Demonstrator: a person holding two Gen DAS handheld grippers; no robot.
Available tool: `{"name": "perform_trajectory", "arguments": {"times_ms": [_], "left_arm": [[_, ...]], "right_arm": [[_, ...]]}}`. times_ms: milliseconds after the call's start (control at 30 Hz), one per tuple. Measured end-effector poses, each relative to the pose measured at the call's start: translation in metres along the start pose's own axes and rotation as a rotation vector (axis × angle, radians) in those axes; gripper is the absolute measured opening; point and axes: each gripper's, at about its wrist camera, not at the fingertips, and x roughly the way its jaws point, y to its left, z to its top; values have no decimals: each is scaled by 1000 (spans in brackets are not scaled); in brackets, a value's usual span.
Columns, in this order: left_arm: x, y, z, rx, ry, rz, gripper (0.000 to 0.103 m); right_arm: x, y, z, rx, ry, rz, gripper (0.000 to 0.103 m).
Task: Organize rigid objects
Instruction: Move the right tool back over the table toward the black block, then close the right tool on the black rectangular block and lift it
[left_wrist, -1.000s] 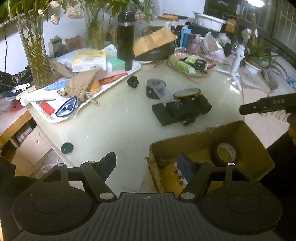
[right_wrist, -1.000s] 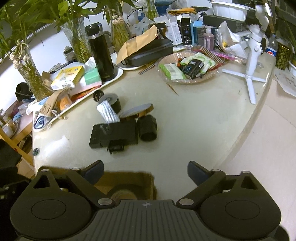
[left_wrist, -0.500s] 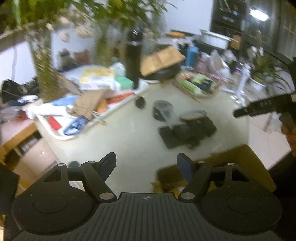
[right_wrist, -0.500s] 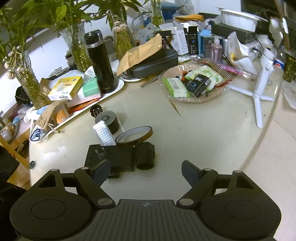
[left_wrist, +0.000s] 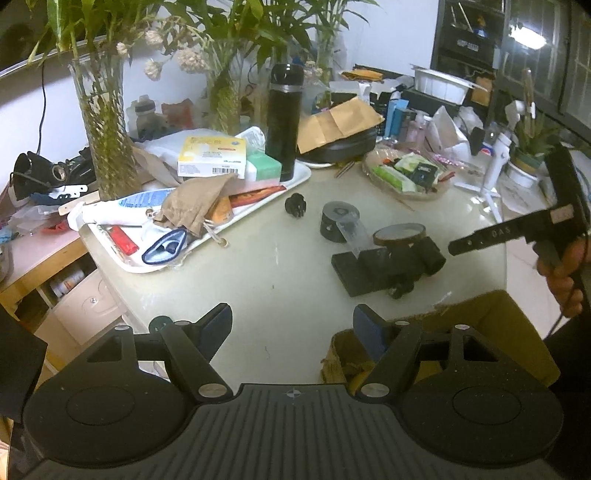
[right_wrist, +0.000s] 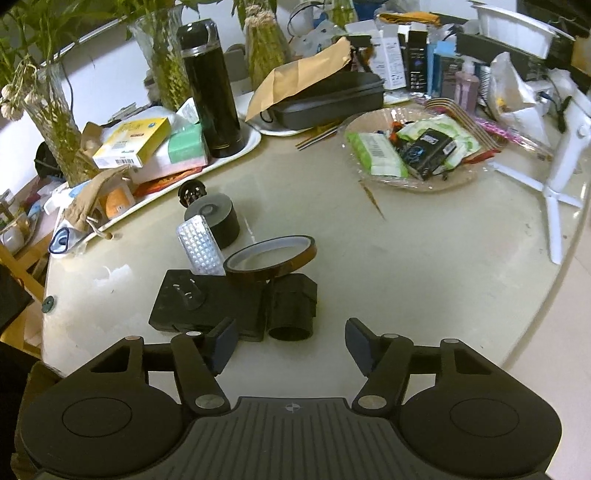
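A cluster of black parts lies mid-table: a flat black block (right_wrist: 207, 306), a short black tube (right_wrist: 293, 310), an amber tape ring (right_wrist: 271, 254) resting on them, a silver textured strip (right_wrist: 199, 245), a black cylinder (right_wrist: 216, 218) and a small black knob (right_wrist: 191, 190). My right gripper (right_wrist: 290, 345) is open and empty, just in front of the tube and block. My left gripper (left_wrist: 291, 326) is open and empty, above the table edge beside the cardboard box (left_wrist: 517, 325). The cluster (left_wrist: 384, 262) and the right gripper's finger (left_wrist: 491, 234) show in the left wrist view.
A white tray (left_wrist: 258, 210) with boxes, a pouch and a black flask (left_wrist: 282, 118) stands at the left. A glass dish of packets (right_wrist: 410, 151), a white tripod (right_wrist: 557, 166), vases and clutter line the back. A small dark disc (right_wrist: 47, 304) lies near the table's left edge.
My right gripper moved forward from above the box to just before the black parts. My left gripper lifted and pulled back, so the box interior is now mostly hidden.
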Motion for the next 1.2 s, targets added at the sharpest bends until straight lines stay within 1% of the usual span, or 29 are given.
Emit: {"name": "perform_trajectory", "arguments": {"times_ms": [267, 400, 500, 600, 800, 833, 900, 1000, 1100, 1200], "left_arm": [[4, 0, 0, -5, 12, -6, 72], [6, -1, -1, 2, 16, -11, 72], [7, -2, -2, 6, 18, -11, 72], [8, -1, -1, -2, 21, -10, 72], [11, -2, -1, 4, 26, -11, 72], [11, -3, -1, 8, 25, -11, 72], [11, -5, -1, 14, 24, -11, 72], [12, -6, -1, 18, 26, -8, 72], [12, -6, -1, 17, 24, -10, 72], [13, -7, -1, 19, 22, -14, 72]], "right_arm": [[28, -9, 9, -9, 28, 25, 60], [42, -15, 12, 14, 37, 48, 58], [51, -20, 13, 43, 40, 71, 57], [58, -21, 15, 42, 38, 62, 57], [72, -23, 16, 67, 39, 87, 55], [74, -25, 16, 82, 44, 98, 54], [80, -31, 15, 128, 60, 135, 46], [82, -35, 15, 149, 58, 152, 45], [80, -32, 14, 133, 66, 139, 45], [73, -28, 12, 81, 76, 79, 45]]}}
